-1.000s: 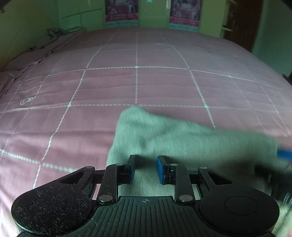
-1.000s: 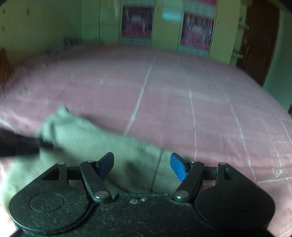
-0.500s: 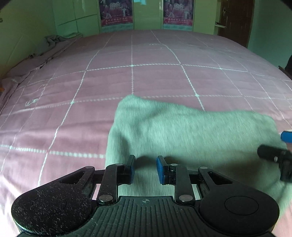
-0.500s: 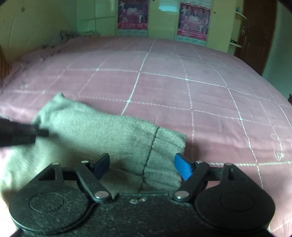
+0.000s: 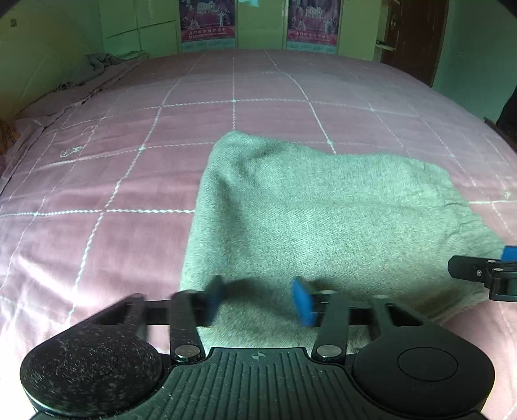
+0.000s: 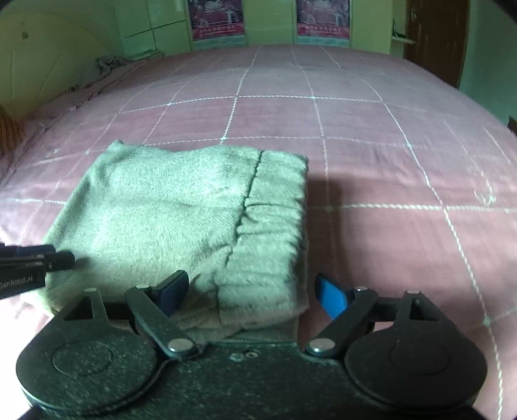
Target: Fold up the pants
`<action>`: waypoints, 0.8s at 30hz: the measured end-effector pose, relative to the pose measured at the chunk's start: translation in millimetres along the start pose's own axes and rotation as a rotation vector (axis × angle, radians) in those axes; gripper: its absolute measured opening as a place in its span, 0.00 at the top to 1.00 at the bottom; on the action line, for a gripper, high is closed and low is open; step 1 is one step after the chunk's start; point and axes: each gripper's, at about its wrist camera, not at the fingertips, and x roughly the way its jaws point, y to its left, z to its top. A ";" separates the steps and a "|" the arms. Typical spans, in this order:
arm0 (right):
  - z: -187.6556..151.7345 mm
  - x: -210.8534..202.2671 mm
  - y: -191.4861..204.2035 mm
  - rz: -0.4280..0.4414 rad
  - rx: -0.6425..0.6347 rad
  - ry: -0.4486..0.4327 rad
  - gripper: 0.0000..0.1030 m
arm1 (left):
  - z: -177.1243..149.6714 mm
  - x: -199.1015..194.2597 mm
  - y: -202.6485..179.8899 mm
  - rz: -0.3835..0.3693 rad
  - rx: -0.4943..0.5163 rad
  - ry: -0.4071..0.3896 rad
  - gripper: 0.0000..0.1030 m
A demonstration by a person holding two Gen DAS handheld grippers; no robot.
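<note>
The left gripper (image 5: 258, 299) has its blue-padded fingers (image 5: 303, 305) spreading apart, blurred with motion, over the near edge of the pants (image 5: 323, 219); the cloth lies under the gap and neither pad presses on it. The right gripper (image 6: 252, 295) is also opening, its fingers (image 6: 331, 299) already wide, straddling the near corner of the pants (image 6: 181, 210) without pinching them. Each tool has a black, speckled, ribbed body with two round housings and thin linked arms. The pants are a folded, roughly rectangular bundle of fuzzy grey-green fabric with a diagonal twill weave, lying flat on the bed (image 6: 371, 135). A dark seam (image 6: 248, 197) runs down the bundle near its right edge, and the strip right of it is gathered into soft ridges like an elastic waistband. Around the pants the bed's smooth pink cover shows a grid of thin white stitched lines. At the far left of the pants, against the wall, lies a crumpled grey cloth (image 5: 97, 63). Beyond the pants, past the bed, two posters (image 5: 206, 19) hang on green cupboard doors, and a dark wooden door (image 6: 436, 35) stands to their right.
</note>
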 end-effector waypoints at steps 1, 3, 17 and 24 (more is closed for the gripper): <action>0.2 -1.6 -2.0 0.010 0.008 0.002 0.16 | -0.8 -3.9 3.1 0.008 -0.004 -0.009 0.40; 0.6 -4.2 -6.3 0.036 0.026 0.016 0.16 | -1.8 -7.6 11.7 0.017 -0.019 -0.012 0.39; -14.0 20.0 -43.4 0.208 0.352 0.164 0.04 | -18.0 24.8 70.4 -0.131 -0.311 0.115 0.31; -12.2 29.8 -43.2 0.228 0.354 0.185 0.00 | -20.4 42.0 60.9 -0.190 -0.253 0.159 0.00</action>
